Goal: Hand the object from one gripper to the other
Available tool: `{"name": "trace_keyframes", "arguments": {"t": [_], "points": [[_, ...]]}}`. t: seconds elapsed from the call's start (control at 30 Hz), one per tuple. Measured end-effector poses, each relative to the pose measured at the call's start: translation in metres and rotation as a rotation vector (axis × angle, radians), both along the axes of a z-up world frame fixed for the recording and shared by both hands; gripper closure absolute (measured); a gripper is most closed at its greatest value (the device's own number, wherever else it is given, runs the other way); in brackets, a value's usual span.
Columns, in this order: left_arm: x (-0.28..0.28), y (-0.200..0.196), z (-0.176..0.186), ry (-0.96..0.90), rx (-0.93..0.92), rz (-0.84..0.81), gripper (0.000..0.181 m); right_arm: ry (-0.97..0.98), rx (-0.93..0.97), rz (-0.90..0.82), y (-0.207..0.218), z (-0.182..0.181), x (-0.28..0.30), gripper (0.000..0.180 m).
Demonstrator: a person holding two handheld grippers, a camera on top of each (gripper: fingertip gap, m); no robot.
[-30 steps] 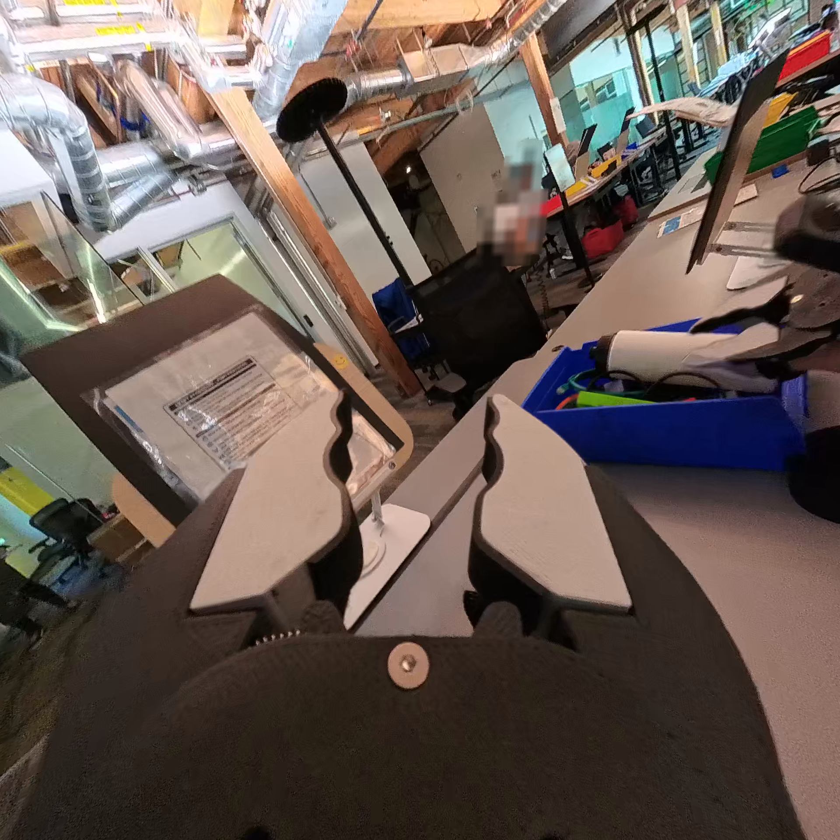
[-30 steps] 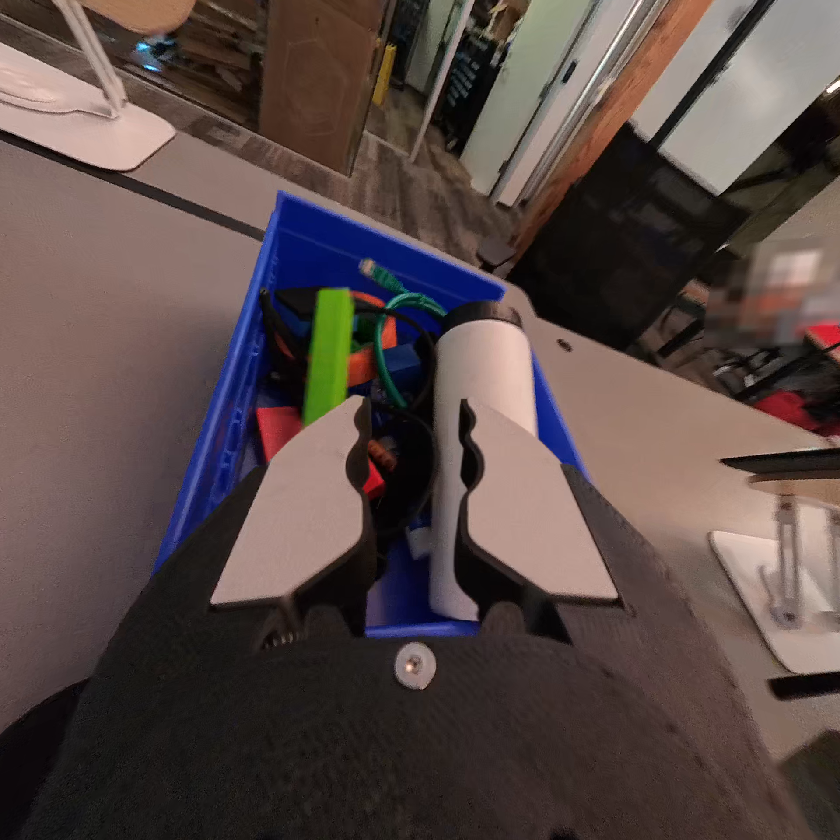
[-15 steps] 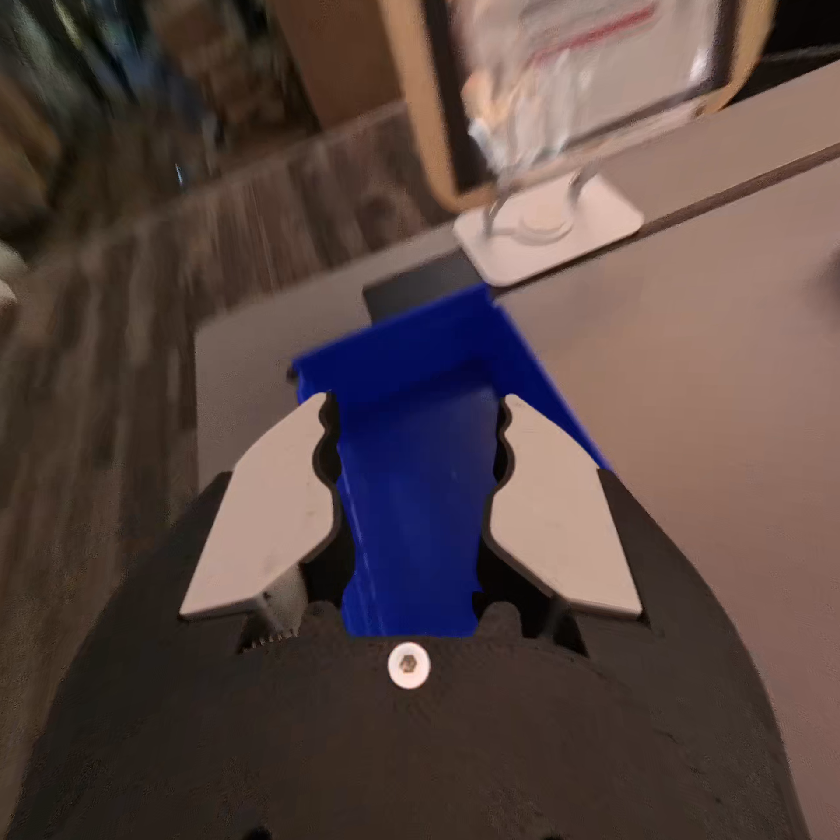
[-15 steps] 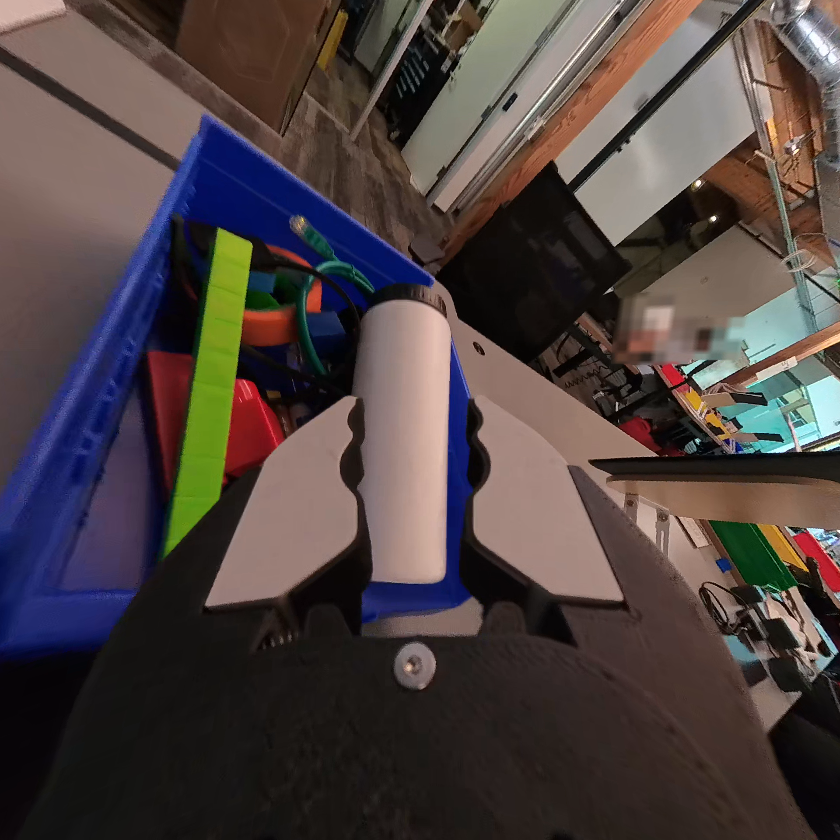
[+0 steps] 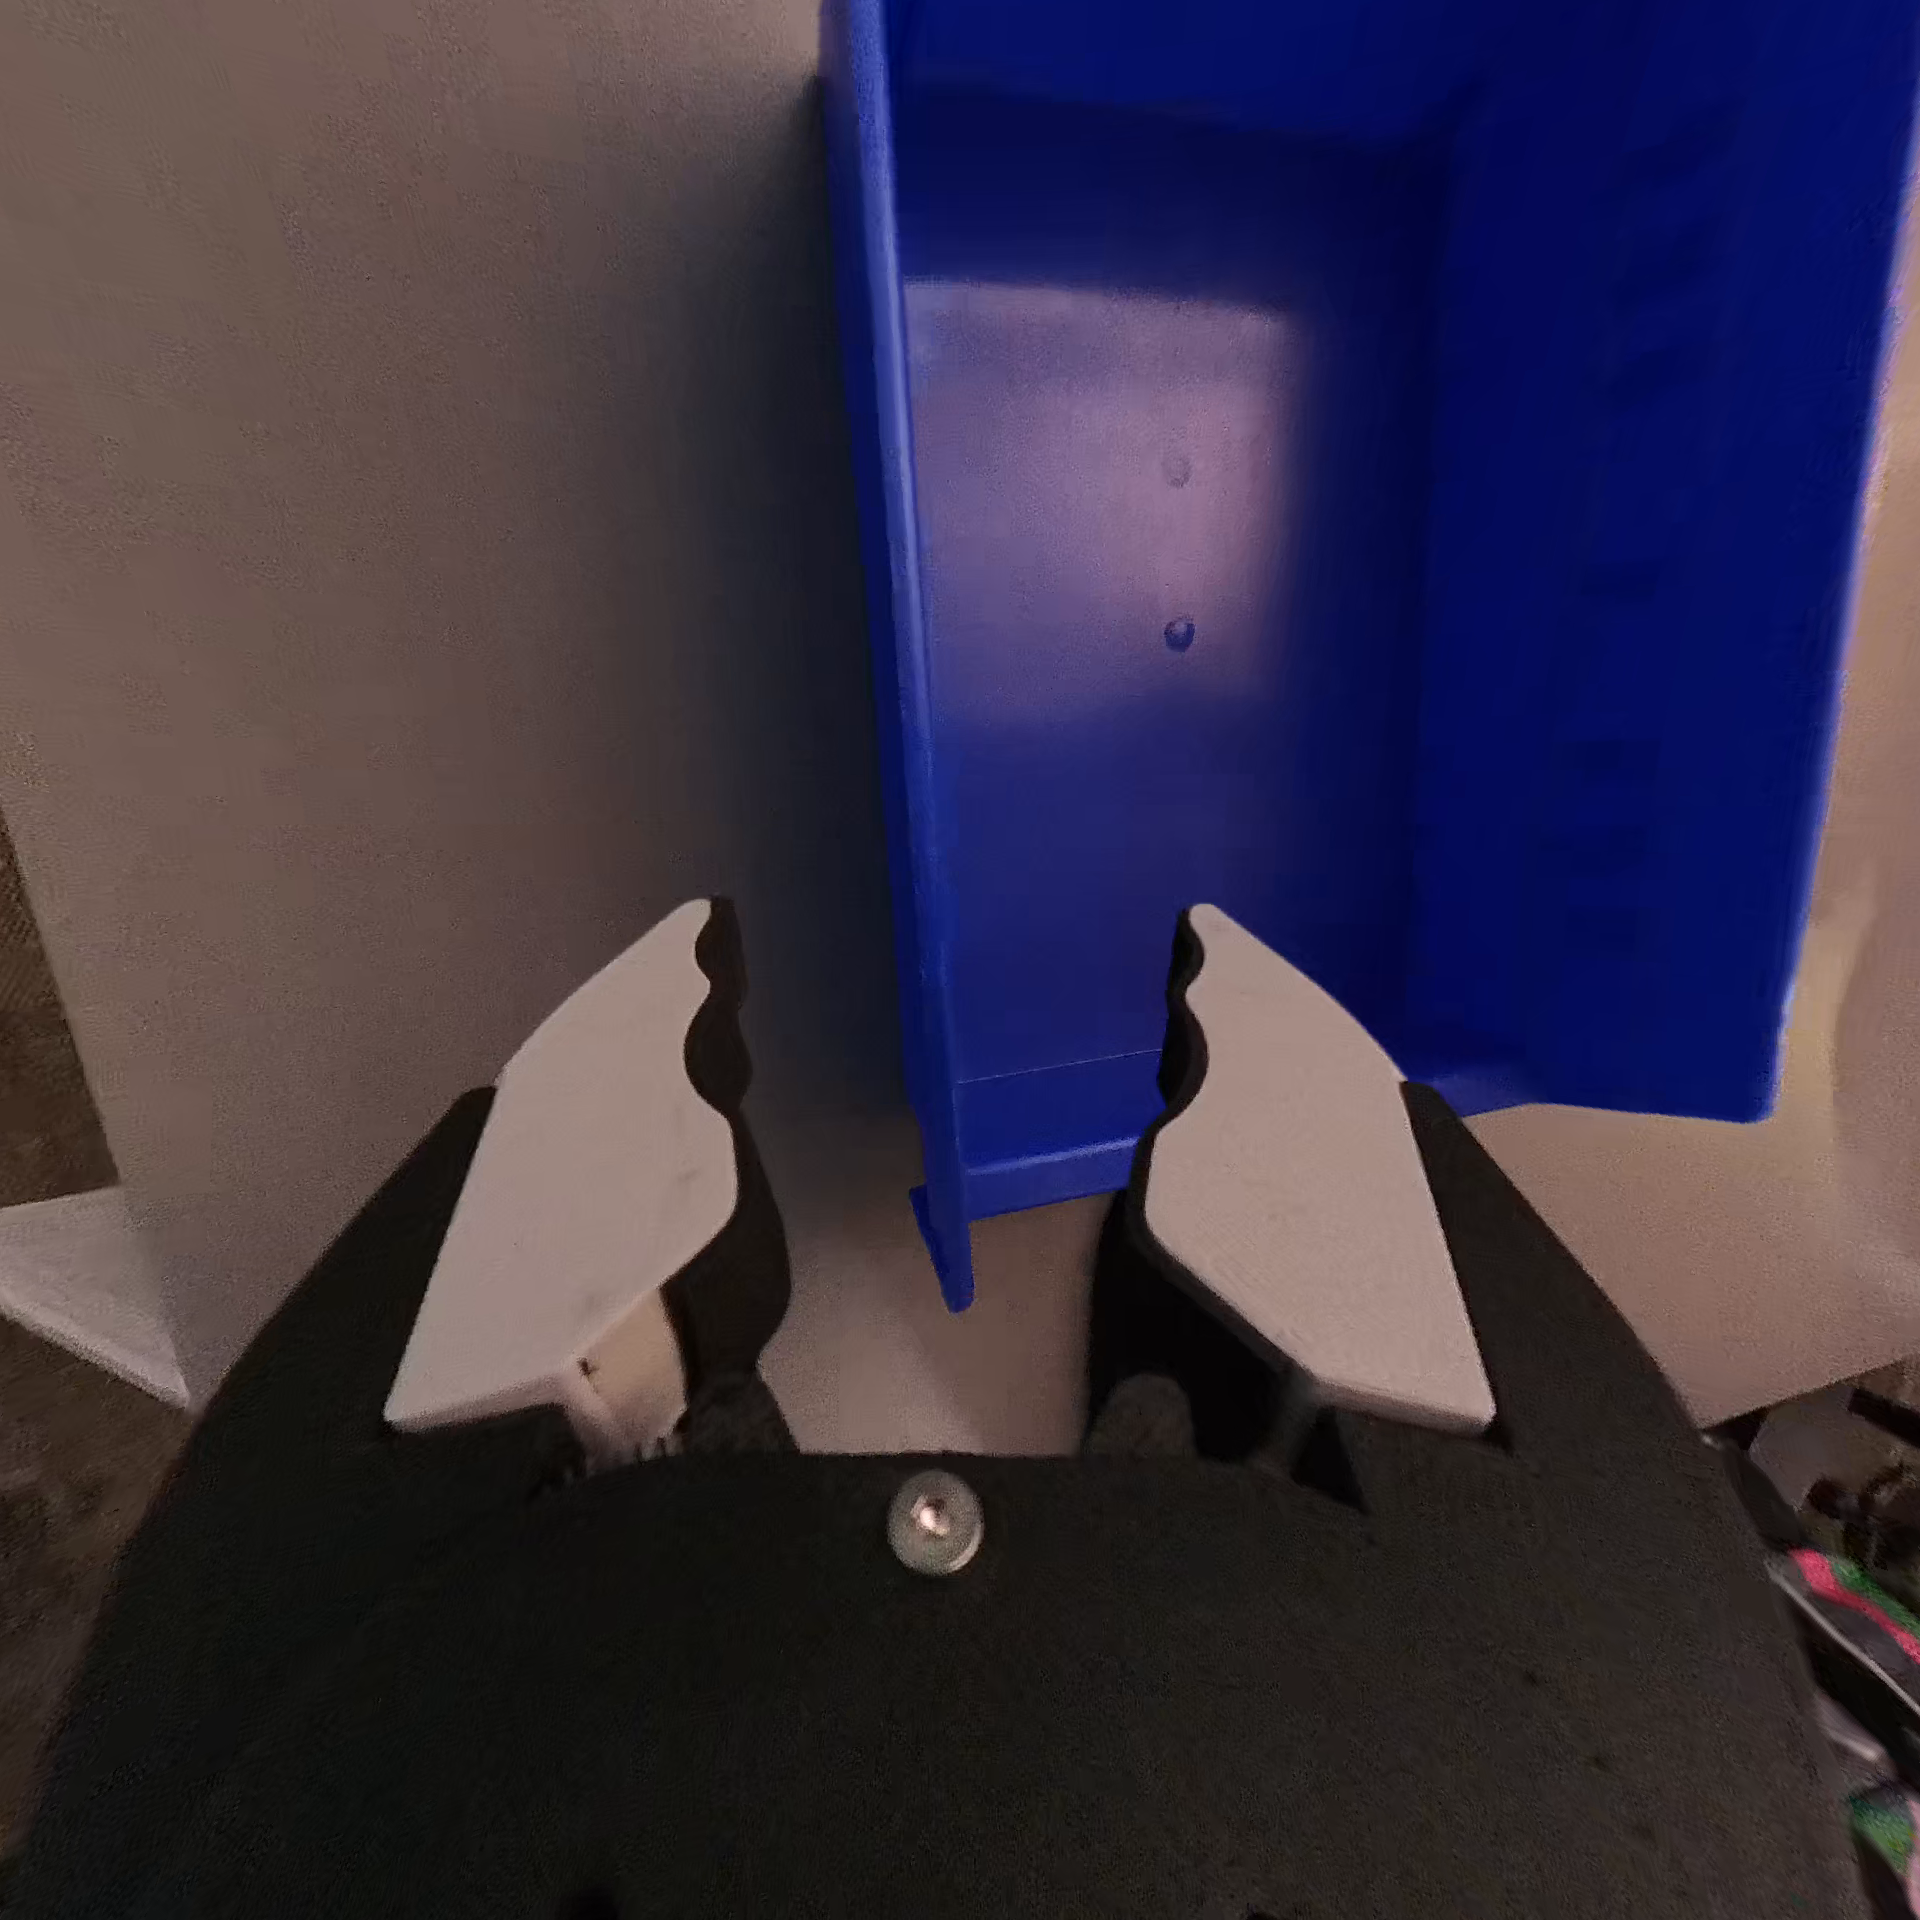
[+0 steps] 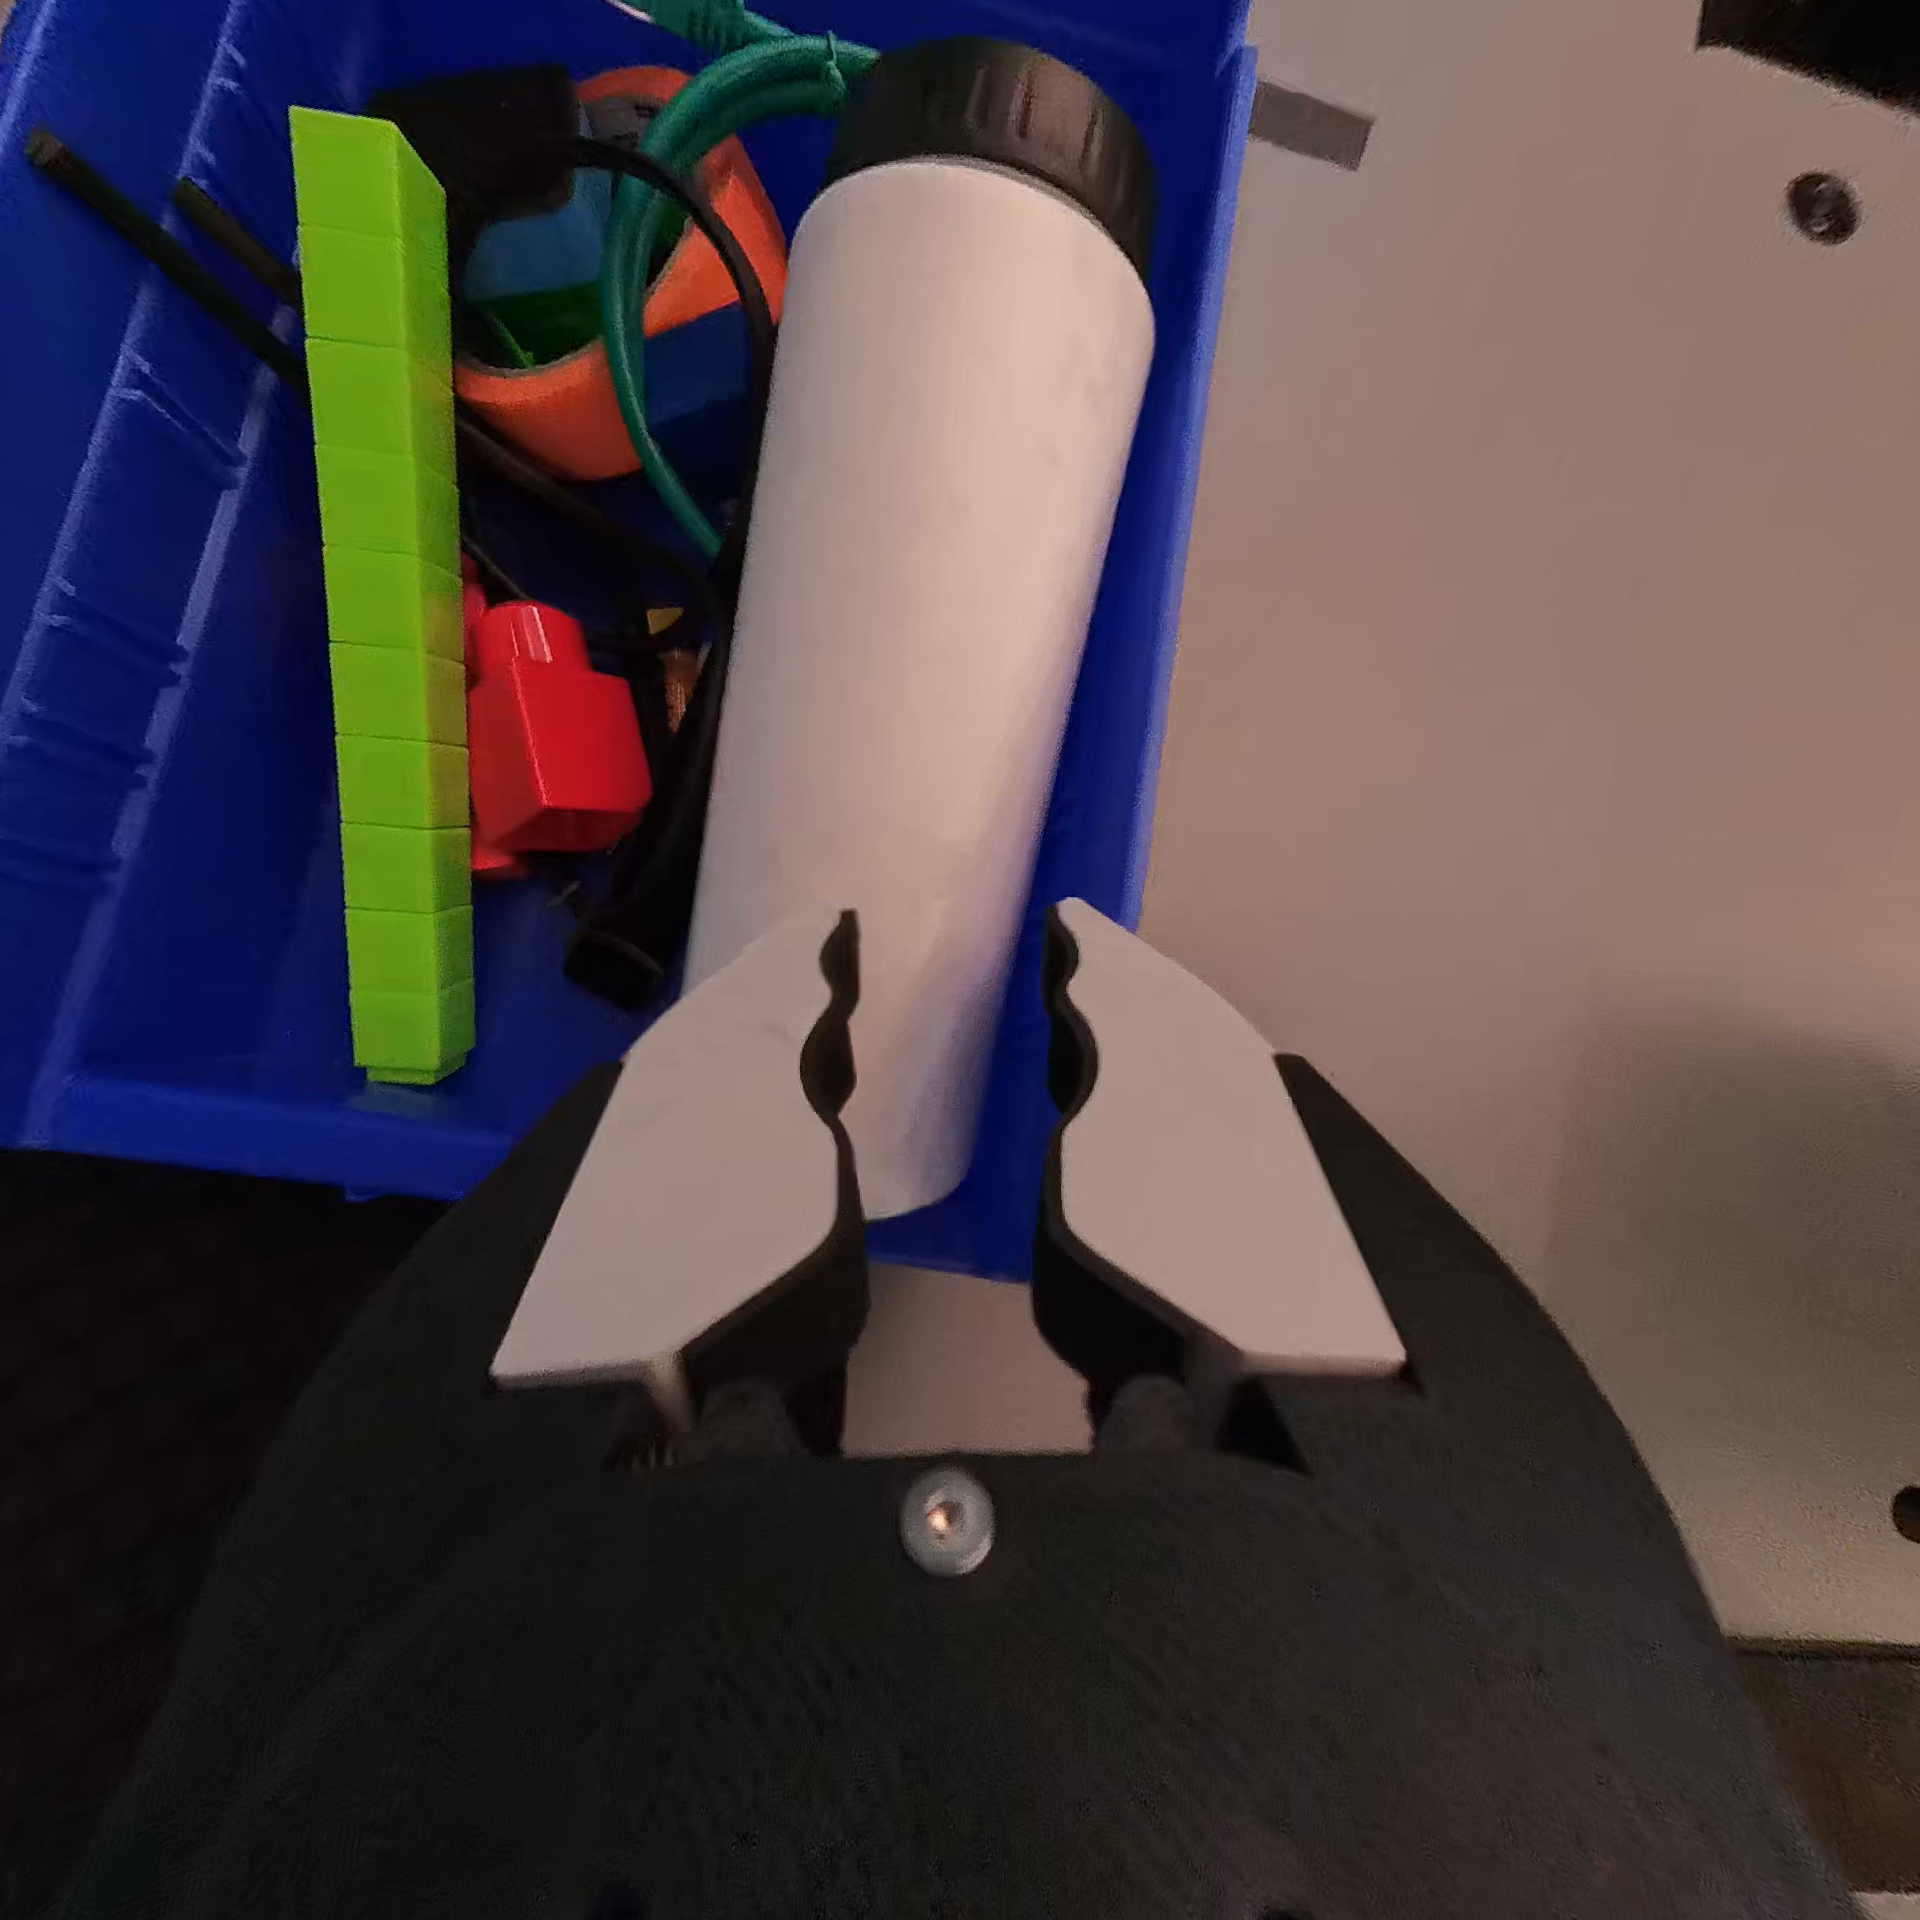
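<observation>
A white bottle with a black cap lies along the right wall of a blue bin in the right wrist view. My right gripper hovers over the bottle's bottom end. Its jaws are partly open and empty: the left finger overlaps the bottle, and the right finger stands clear of it. My left gripper is open and empty. It points down at a second blue bin with nothing in it, and that bin's left wall runs between the fingers.
The bottle's bin also holds a lime-green block strip, a red block, an orange tape roll, a green cable and black cables. Both bins sit on a grey table. A white stand base lies at the left. There is about 80 centimetres between the tips of the two grippers.
My left gripper swung from the room down over the empty blue bin. My right gripper tilted down over the bottle and its jaws narrowed.
</observation>
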State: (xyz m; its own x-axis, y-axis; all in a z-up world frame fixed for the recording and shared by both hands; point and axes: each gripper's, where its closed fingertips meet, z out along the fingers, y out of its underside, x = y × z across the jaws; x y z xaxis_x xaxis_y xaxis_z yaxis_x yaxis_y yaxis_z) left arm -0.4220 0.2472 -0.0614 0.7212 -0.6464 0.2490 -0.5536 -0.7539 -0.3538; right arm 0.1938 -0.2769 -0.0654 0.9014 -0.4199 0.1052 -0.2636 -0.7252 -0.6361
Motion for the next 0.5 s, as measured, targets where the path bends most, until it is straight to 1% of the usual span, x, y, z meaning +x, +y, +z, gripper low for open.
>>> {"name": "trace_keyframes", "arguments": {"t": [0.1, 0.13, 0.23, 0.3, 0.33, 0.37, 0.4, 0.43, 0.47, 0.5], "points": [[0.002, -0.003, -0.014, 0.077, -0.033, -0.016, 0.106, 0.037, 0.044, -0.021, -0.005, 0.01, 0.011, 0.154], [0.002, -0.003, -0.018, 0.101, -0.043, -0.021, 0.108, 0.048, 0.046, -0.05, -0.008, 0.011, 0.017, 0.15], [0.0, -0.004, -0.03, 0.165, -0.07, -0.029, 0.112, 0.026, -0.069, -0.071, -0.023, 0.003, 0.032, 0.138], [0.0, -0.006, -0.038, 0.188, -0.105, -0.033, 0.119, 0.053, -0.126, -0.067, -0.024, -0.009, 0.034, 0.137], [0.001, -0.007, -0.042, 0.199, -0.129, -0.043, 0.127, 0.119, -0.167, -0.058, -0.026, -0.022, 0.03, 0.137], [0.001, -0.01, -0.046, 0.215, -0.151, -0.057, 0.146, 0.187, -0.198, -0.053, -0.026, -0.033, 0.026, 0.14], [0.0, -0.011, -0.05, 0.25, -0.158, -0.073, 0.16, 0.265, -0.184, -0.037, -0.022, -0.039, 0.021, 0.15], [-0.002, -0.011, -0.052, 0.307, -0.143, -0.091, 0.169, 0.36, -0.163, -0.008, -0.016, -0.043, 0.012, 0.169], [-0.003, -0.012, -0.053, 0.354, -0.128, -0.115, 0.176, 0.403, -0.162, -0.026, -0.016, -0.047, 0.011, 0.169], [0.001, -0.017, -0.052, 0.377, -0.126, -0.14, 0.175, 0.418, -0.161, -0.034, -0.015, -0.048, 0.011, 0.17]]}}
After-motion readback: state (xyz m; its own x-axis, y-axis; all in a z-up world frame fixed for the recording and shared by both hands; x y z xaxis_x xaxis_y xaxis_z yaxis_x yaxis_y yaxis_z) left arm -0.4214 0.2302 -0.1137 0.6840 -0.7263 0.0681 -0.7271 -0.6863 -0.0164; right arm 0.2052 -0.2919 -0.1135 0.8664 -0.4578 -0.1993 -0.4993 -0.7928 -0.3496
